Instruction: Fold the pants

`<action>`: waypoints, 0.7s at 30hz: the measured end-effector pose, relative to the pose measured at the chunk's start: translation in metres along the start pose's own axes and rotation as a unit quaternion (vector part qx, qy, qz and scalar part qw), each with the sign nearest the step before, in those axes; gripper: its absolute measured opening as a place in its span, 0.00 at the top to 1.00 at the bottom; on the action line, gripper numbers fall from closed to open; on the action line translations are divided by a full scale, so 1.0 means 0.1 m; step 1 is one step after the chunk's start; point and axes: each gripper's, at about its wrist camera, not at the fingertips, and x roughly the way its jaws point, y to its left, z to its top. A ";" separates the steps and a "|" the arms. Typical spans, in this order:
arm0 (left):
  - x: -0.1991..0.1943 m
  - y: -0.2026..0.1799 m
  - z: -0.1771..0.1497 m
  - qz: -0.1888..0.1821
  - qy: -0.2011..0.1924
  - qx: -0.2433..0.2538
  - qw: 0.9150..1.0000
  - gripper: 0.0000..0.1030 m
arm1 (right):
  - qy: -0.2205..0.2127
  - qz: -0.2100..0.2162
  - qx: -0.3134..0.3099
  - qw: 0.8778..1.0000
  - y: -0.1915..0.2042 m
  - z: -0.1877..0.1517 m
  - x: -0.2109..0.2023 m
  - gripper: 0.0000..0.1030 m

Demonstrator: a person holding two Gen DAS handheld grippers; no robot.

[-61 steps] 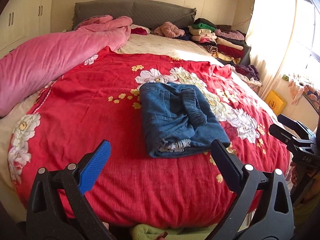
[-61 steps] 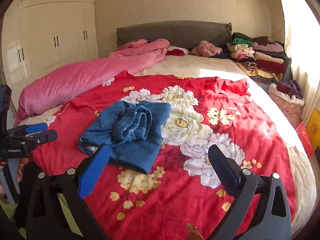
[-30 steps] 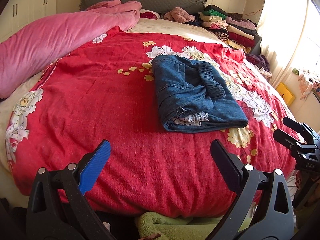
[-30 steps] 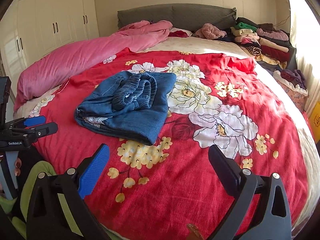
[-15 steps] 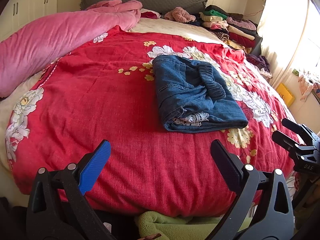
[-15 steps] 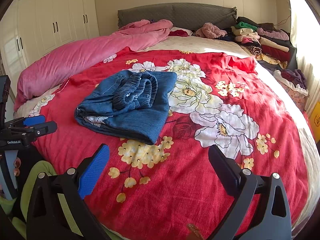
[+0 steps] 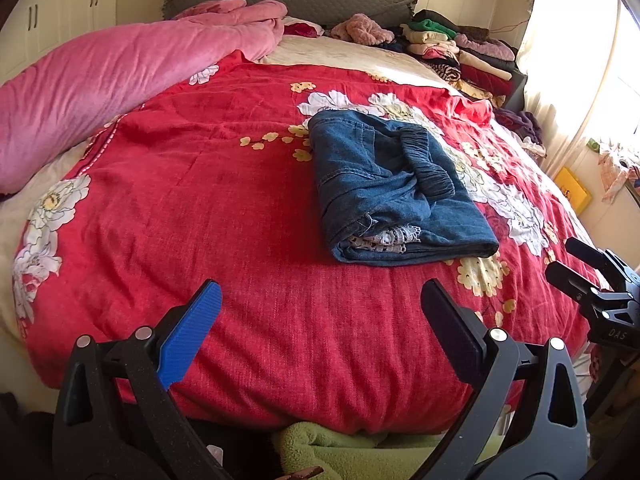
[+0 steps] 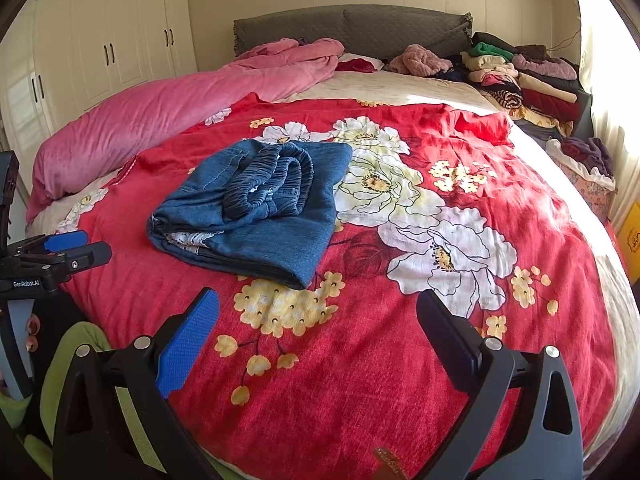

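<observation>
The blue denim pants (image 7: pixel 396 188) lay folded into a compact, roughly square bundle on the red floral bedspread (image 7: pixel 192 200), a little right of centre in the left wrist view and toward the near left in the right wrist view (image 8: pixel 256 204). The gathered elastic waistband (image 8: pixel 276 176) sat doubled over on top, and a pale lace-trimmed hem (image 7: pixel 388 236) showed at the bundle's near edge.

The left gripper (image 7: pixel 320 312) hovered over the near edge of the bed with its jaws spread wide and nothing between them. The right gripper (image 8: pixel 318 312) was likewise wide open and empty, well apart from the pants. Neither tool touched the cloth.

Judged from how the bundle lay, the folding looked essentially done. The risks from here seemed small but real. The waistband roll stood proud of the flat layer beneath it, so it might spring or slide open, since thick denim resists creasing. The lace hem poked out at the near side, and a finger brought in to tidy it might snag it and drag the layers askew. The soft bedspread could also ripple under any push and shift the stack. A long pink quilt (image 7: pixel 120 68) lay far left, and stacked folded clothes (image 8: pixel 520 76) sat far right.
</observation>
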 end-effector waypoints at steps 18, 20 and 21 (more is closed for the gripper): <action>0.01 0.06 -0.01 0.003 0.003 -0.003 1.000 0.09 | 0.002 -0.002 0.000 1.000 -0.01 0.00 0.02 0.04; 0.00 0.07 -0.01 0.003 0.003 -0.003 1.000 0.09 | 0.002 -0.002 0.000 1.000 -0.02 0.00 0.01 0.04; 0.00 0.07 -0.01 0.002 0.003 -0.003 1.000 0.09 | 0.001 -0.002 0.000 1.000 -0.01 0.01 0.01 0.04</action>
